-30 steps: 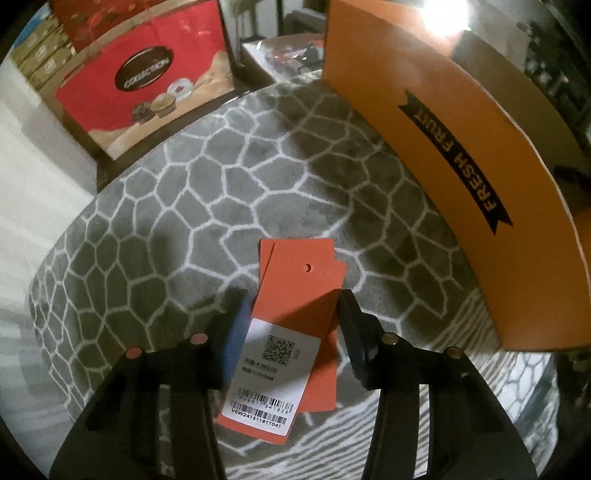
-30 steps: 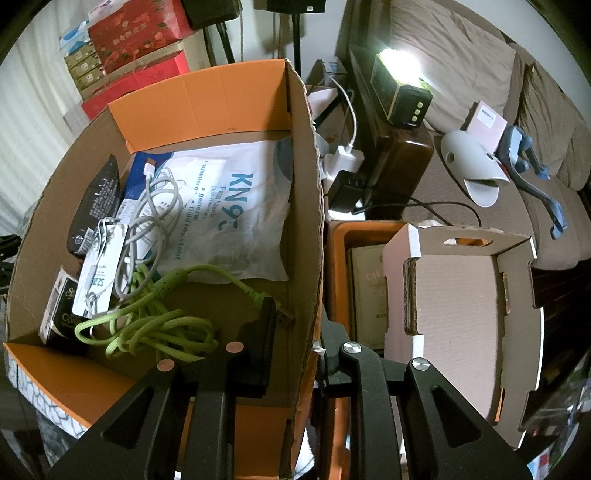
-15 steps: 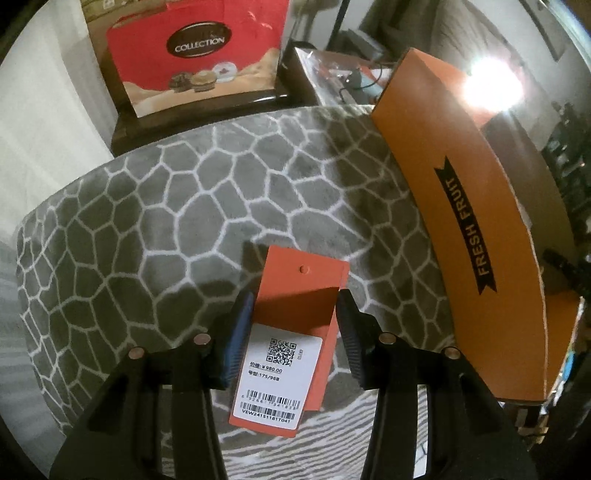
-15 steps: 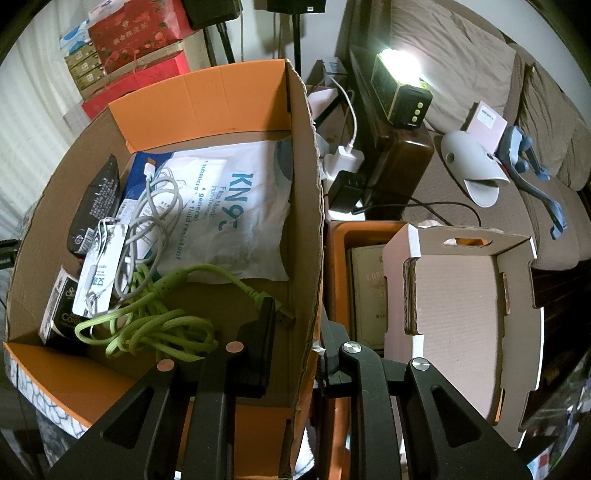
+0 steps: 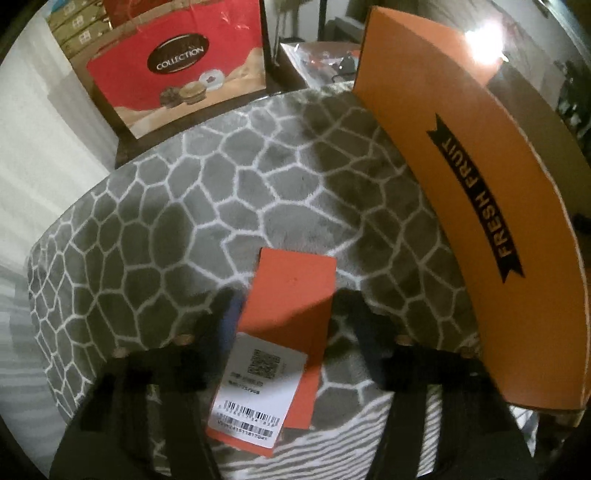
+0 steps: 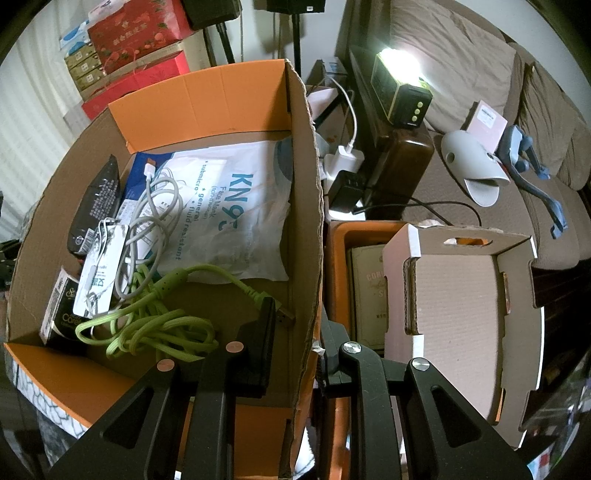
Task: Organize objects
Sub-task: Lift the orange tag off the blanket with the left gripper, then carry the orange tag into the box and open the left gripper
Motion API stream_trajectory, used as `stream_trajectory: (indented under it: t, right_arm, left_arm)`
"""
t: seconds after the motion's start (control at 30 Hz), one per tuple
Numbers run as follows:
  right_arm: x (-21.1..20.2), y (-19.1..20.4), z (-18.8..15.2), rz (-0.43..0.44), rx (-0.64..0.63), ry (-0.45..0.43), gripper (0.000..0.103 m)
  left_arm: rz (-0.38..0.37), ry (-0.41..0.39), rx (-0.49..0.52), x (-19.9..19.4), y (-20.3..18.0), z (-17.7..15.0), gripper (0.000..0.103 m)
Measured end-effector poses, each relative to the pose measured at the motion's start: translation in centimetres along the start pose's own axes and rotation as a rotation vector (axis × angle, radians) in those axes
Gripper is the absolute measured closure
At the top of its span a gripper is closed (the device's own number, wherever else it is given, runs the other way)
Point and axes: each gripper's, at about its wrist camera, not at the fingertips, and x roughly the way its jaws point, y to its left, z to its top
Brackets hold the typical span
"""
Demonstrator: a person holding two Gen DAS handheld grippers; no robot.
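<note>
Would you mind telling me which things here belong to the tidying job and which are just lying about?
In the job:
- orange tags
- orange box, clamped by right gripper
- left gripper

Lying about:
- red gift bag
- lamp
- slipper
- sofa

Looks like a lived-in home, most likely a living room. Soft brown sofa (image 6: pixel 461 74) with loose back cushions along the right, a grey slipper (image 6: pixel 476 173) and a small pink box (image 6: pixel 487 122) lying on the seat. Beside it a dark wooden side table (image 6: pixel 399 155) with a lit lamp-like device (image 6: pixel 400 92), chargers and a white cable (image 6: pixel 349 110) trailing off. Grey plush rug (image 5: pixel 221 206) with a white cobble pattern underfoot. Red gift boxes (image 6: pixel 136 33) and a red COLLECTION gift bag (image 5: pixel 181 66) stacked by pale curtains (image 5: pixel 33 155). Orange FRESH FRUIT cardboard box (image 5: pixel 480 192) reused for household odds and ends: cables, a KN95 mask pack (image 6: pixel 229 206)
</note>
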Motion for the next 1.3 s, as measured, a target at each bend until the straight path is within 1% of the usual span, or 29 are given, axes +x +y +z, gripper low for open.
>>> stream_trajectory:
  t: [0.17,0.33,0.53,0.63,0.73,0.93,1.3]
  right_arm:
    - [0.0,0.0,0.0,0.001,0.000,0.000,0.084]
    - [0.0,0.0,0.0,-0.001,-0.001,0.000,0.084]
    - [0.0,0.0,0.0,0.000,0.000,0.000,0.084]
    - [0.0,0.0,0.0,0.000,0.000,0.000,0.084]
    - [0.0,0.0,0.0,0.000,0.000,0.000,0.084]
    - [0.0,0.0,0.0,0.001,0.001,0.000,0.084]
    - [0.0,0.0,0.0,0.003,0.003,-0.001,0.084]
  left_arm:
    - [-0.013,0.001,-0.039,-0.2,0.5,0.1,0.061]
    - [-0.061,-0.032,-0.071,-1.5,1.1,0.3,0.061]
    - [-0.131,-0.112,-0.098,-5.5,1.5,1.1,0.061]
    - [-0.153,-0.145,-0.097,-7.5,1.3,1.8,0.061]
    - [-0.156,-0.165,-0.090,-9.0,0.9,2.3,0.061]
    - [-0.161,-0.194,-0.070,-11.1,-1.0,3.5,0.061]
    - [-0.222,-0.234,0.006,-13.8,-8.2,6.0,0.061]
